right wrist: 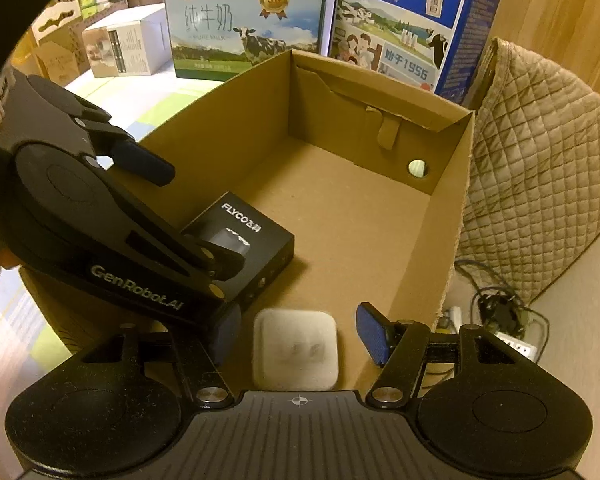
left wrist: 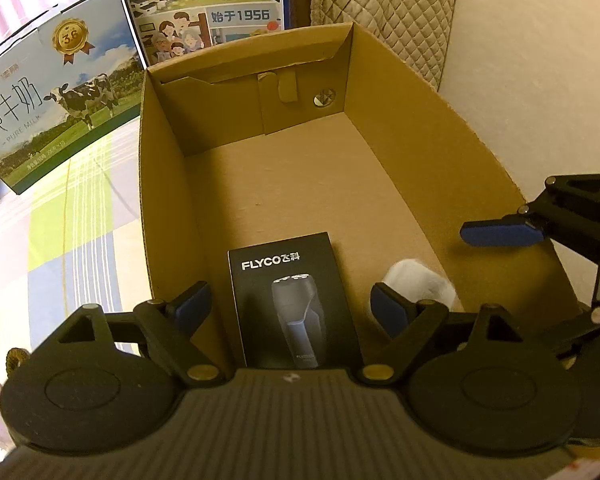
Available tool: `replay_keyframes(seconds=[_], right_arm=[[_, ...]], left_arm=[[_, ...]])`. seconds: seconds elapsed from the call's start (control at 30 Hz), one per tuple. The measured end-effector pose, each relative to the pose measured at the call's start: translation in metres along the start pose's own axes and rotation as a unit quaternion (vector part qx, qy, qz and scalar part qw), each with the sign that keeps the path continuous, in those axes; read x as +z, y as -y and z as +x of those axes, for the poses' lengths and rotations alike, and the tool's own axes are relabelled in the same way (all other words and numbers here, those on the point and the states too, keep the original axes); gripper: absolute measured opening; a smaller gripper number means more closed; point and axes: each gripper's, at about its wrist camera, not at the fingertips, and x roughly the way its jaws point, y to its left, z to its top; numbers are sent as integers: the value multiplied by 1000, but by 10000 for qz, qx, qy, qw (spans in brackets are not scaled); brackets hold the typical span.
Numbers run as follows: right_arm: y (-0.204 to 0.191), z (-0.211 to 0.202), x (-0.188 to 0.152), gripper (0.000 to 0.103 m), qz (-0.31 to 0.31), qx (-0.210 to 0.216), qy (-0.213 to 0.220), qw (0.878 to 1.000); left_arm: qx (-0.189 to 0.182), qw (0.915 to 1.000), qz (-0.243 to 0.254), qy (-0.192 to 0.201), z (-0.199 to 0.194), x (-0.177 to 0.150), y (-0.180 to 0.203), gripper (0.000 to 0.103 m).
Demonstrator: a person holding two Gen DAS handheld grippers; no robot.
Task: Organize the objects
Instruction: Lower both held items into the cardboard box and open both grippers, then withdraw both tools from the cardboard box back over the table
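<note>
Through my left wrist camera I look down into the open brown cardboard box [left wrist: 380, 184], and I place everything by it. On its floor at the near end lies the flat black carton [left wrist: 294, 300] printed "FLYCO" above a picture of a shaver. My left gripper [left wrist: 296, 308] hangs over that carton with jaws released, blue pads wide on either side and gripping nothing. Just right of the carton, toward the box's right wall, a white rounded-square case [left wrist: 416, 280] peeks out behind my right-hand pad. My right gripper [left wrist: 500, 232] reaches in over the box's right rim. Beyond the box's far-left corner stands a milk carton [left wrist: 56, 108] reading "PURE MILK" with a gold "3.6" medal; behind the far wall a blue one [left wrist: 204, 4] reads "1956". The middle and far end of the box floor are bare cardboard.

Through my right wrist camera, my right gripper [right wrist: 296, 340] hovers at the box's [right wrist: 452, 216] near end, jaws released and straddling the white case [right wrist: 296, 350] without touching it. The FLYCO carton [right wrist: 260, 240] lies left of the case, partly under my left gripper [right wrist: 204, 220], marked "GenRobot.AI". A quilted beige cushion [right wrist: 540, 168] leans outside the box's right wall.
</note>
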Motion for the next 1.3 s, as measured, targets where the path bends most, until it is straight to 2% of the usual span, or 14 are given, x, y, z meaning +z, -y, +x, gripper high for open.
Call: replay_keyframes(seconds=[0.23, 0.3, 0.83, 1.1, 1.3], right_arm=[[0, -8, -4, 62, 181, 76, 114, 9997], [-1, -15, -6, 62, 267, 137, 200, 9994], [-13, -78, -23, 64, 854, 359, 964, 9910], [-21, -99, -32, 65, 949, 439, 1235, 9868], [-29, -107, -34, 68, 1038, 529, 1364, 9838]], left_arm=[[-84, 10000, -46, 30, -7, -3, -1, 85], [-85, 9999, -65, 72, -13, -5, -1, 88], [-178, 9970, -448, 599, -83, -25, -16, 89], [-112, 9945, -628, 834, -115, -45, -20, 89], [-44, 9928, -829, 862, -132, -66, -29, 89]])
